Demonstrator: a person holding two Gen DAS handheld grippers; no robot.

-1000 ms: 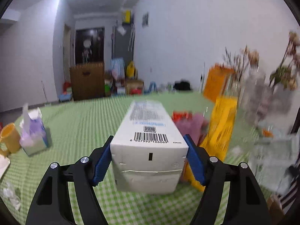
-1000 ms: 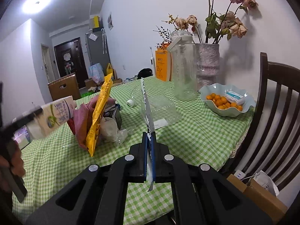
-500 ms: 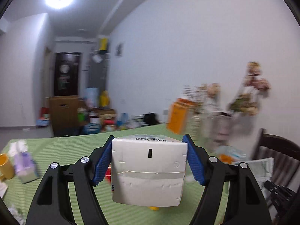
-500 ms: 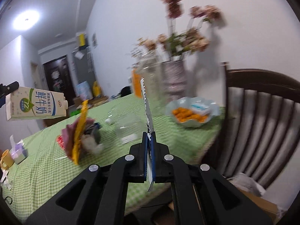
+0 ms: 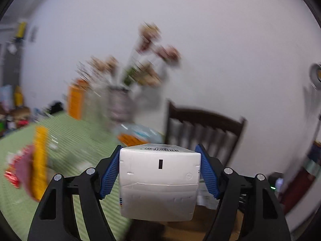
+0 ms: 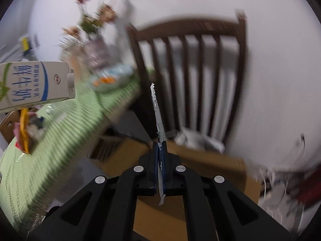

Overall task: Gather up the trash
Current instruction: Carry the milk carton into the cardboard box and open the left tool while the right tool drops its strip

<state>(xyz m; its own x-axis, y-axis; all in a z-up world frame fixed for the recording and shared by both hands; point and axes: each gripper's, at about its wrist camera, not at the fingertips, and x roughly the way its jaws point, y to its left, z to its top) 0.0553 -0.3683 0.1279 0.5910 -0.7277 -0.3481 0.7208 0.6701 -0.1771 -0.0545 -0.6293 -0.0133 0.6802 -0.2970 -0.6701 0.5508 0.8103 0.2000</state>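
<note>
My left gripper (image 5: pixel 159 171) is shut on a white milk carton (image 5: pixel 159 182), held in the air past the edge of the green checked table (image 5: pixel 60 138). The carton also shows at the left of the right wrist view (image 6: pixel 34 85). My right gripper (image 6: pixel 159 148) is shut on a thin silvery wrapper (image 6: pixel 157 112) that stands edge-on between the pads. It is over an open cardboard box (image 6: pixel 192 170) on the floor with crumpled trash (image 6: pixel 198 140) in it. More trash, a yellow packet (image 5: pixel 40 160) and a pink-red wrapper (image 5: pixel 18 168), lies on the table.
A dark wooden chair (image 6: pixel 190 70) stands behind the box, by the table's corner. A vase of dried flowers (image 5: pixel 120 100), an orange box (image 5: pixel 76 100) and a bowl of oranges (image 6: pixel 110 78) are on the table. The view is motion-blurred.
Both grippers have swung right, away from the table toward the chair and the cardboard box on the floor. The left still holds the carton, lifted off the table; the right still holds the wrapper.
</note>
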